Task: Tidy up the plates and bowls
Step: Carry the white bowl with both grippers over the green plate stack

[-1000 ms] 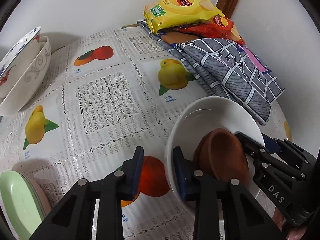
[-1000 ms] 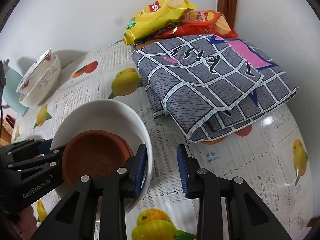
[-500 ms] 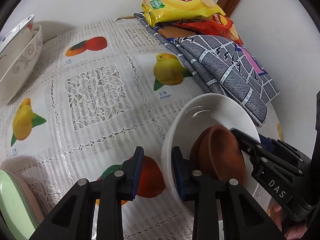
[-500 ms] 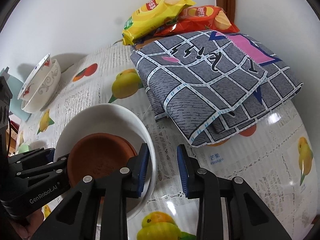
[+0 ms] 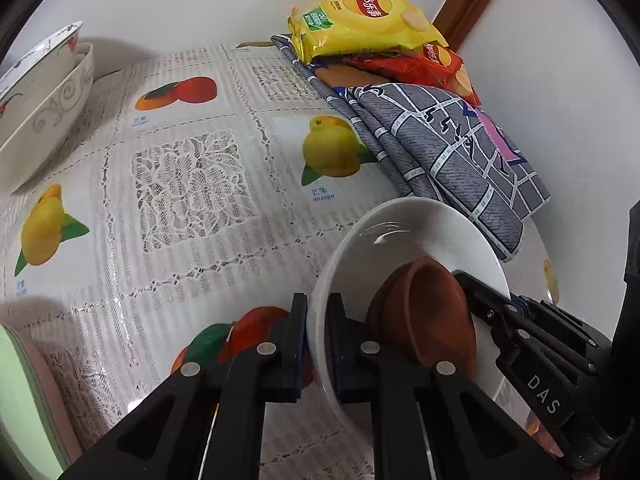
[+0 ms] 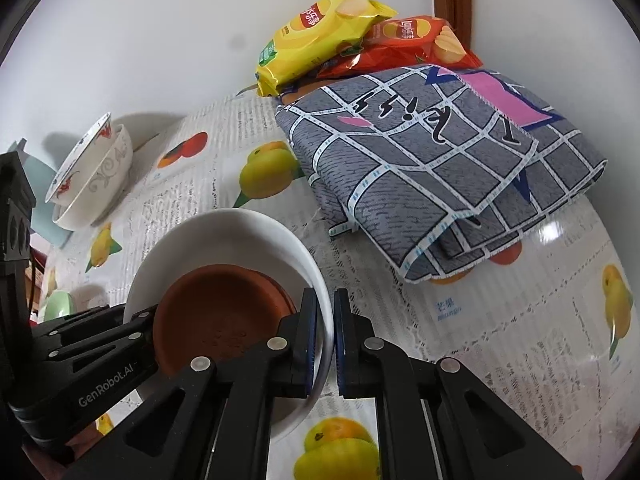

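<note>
Both grippers pinch opposite rims of the white bowl (image 5: 404, 236): left gripper (image 5: 317, 344) and right gripper (image 6: 325, 340), jaws nearly closed. Terracotta saucers (image 6: 216, 312) lie inside it, mouths up. Bare tablecloth (image 5: 188, 184) lies ahead of the left gripper; a folded grey cloth (image 6: 436, 168) crowds ahead of the right.

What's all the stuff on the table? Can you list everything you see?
White bowl: one, white, near middle, both grippers on its rim.
Brown dishes: stacked, count unclear, terracotta, inside the white bowl.
Patterned bowls: two, cream with red and grey designs, nested, far left by the wall.
Green plate: one, pale green, left edge; something pinkish beneath.
Cloth: one, grey checked, folded, right side.
Chip bags: two, yellow and red, on the cloth by the wall.
Tablecloth: one, white lace with fruit pictures.
Left gripper: black, shut on rim.
Right gripper: black, shut on rim.
</note>
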A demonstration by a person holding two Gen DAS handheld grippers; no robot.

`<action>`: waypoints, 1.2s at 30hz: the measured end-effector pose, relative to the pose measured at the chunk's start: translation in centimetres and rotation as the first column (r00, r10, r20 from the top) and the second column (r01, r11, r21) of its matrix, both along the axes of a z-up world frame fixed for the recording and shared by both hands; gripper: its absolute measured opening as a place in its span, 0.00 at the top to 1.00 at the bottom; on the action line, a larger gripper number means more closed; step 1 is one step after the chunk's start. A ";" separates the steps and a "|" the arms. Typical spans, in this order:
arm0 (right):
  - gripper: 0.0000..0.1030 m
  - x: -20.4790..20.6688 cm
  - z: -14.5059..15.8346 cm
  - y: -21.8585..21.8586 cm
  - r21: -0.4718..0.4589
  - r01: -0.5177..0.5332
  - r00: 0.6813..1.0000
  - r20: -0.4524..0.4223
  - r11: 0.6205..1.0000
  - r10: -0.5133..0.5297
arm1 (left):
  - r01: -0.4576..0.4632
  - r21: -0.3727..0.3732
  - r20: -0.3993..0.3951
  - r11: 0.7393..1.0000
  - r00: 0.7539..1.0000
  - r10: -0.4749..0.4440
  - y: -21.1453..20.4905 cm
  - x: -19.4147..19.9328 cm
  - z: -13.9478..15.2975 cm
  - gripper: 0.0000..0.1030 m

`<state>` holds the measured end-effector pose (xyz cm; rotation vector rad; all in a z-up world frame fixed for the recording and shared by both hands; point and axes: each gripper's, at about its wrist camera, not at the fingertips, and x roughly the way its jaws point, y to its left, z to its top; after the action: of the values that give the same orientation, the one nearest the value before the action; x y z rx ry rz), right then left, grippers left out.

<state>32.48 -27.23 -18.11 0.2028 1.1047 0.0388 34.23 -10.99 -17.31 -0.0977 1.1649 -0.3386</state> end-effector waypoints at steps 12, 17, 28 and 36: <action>0.92 -1.5 0.7 0.4 0.036 0.006 1.000 0.008 0.999 -0.006 | -0.014 -0.024 -0.010 1.000 1.000 0.014 1.4 -1.2 0.2 0.91; 0.92 -2.0 1.1 0.7 0.037 0.009 1.000 0.011 0.999 -0.009 | -0.015 -0.029 -0.008 0.999 1.000 0.014 1.8 -1.7 0.5 0.91; 0.92 -2.9 3.4 1.8 0.041 0.006 0.999 0.038 0.999 -0.007 | -0.021 -0.044 0.023 0.999 0.999 0.022 3.0 -2.8 2.1 0.91; 0.92 -3.9 5.6 2.7 0.043 -0.003 0.997 0.074 0.999 0.000 | -0.032 -0.053 0.062 0.998 0.997 0.035 4.1 -3.8 4.3 0.91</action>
<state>28.60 -24.51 -12.55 0.2376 1.0312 0.0708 30.39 -6.87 -12.98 -0.1510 1.0914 -0.3401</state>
